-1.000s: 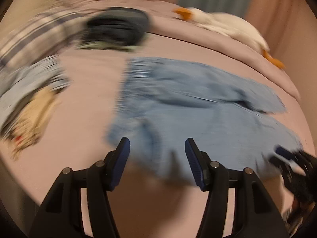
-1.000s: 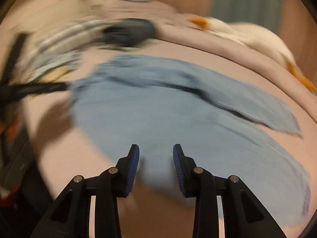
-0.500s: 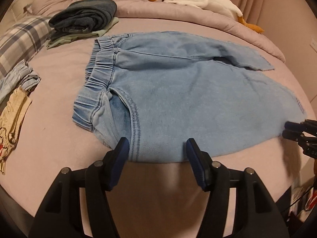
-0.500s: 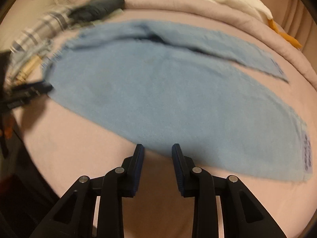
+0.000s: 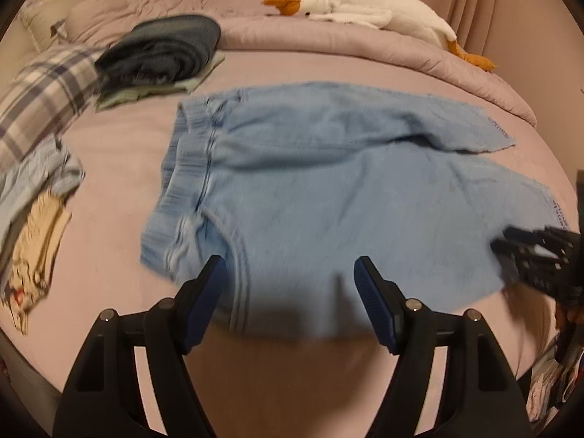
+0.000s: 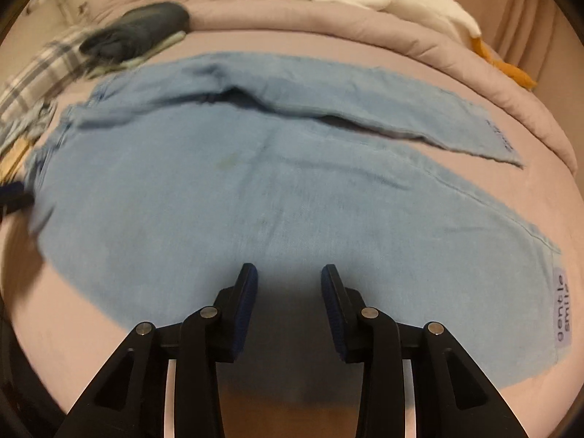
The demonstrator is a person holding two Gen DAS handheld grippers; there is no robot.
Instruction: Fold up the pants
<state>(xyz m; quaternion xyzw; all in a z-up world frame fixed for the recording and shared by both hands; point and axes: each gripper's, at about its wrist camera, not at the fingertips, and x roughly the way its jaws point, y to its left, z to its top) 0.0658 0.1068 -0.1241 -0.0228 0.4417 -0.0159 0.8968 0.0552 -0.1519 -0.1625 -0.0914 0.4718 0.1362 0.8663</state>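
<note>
Light blue denim pants [image 5: 346, 197] lie spread flat on the bed [image 5: 116, 168], elastic waistband [image 5: 182, 182] toward the left in the left wrist view, both legs running right. Far leg angles slightly away from the near one; a thin gap of pink sheet shows between the hems. Near hem carries a pale label [image 6: 562, 314] reading "gentle smile".

Left tool [image 5: 290, 279] hovers over the near edge of the pants by the waistband and side seam, jaws wide apart and opening, fabric below them but nothing pinched. Right tool [image 6: 289, 286] sits over the near edge of the near leg, further toward the hem, jaws narrower but apart and opening, pads not pressing the cloth as far as the blur lets me tell.

Right tool also shows at the right edge of the left wrist view, near the hem.

Other stuff on the bed: folded dark jeans [image 5: 164, 51] on top of a light green garment [image 5: 146, 91], plaid cloth [image 5: 40, 98], crumpled light clothes [image 5: 33, 197] at left, white goose plush [image 5: 368, 11] on the rumpled duvet [image 5: 365, 51] at the back. All well apart from the pants.
</note>
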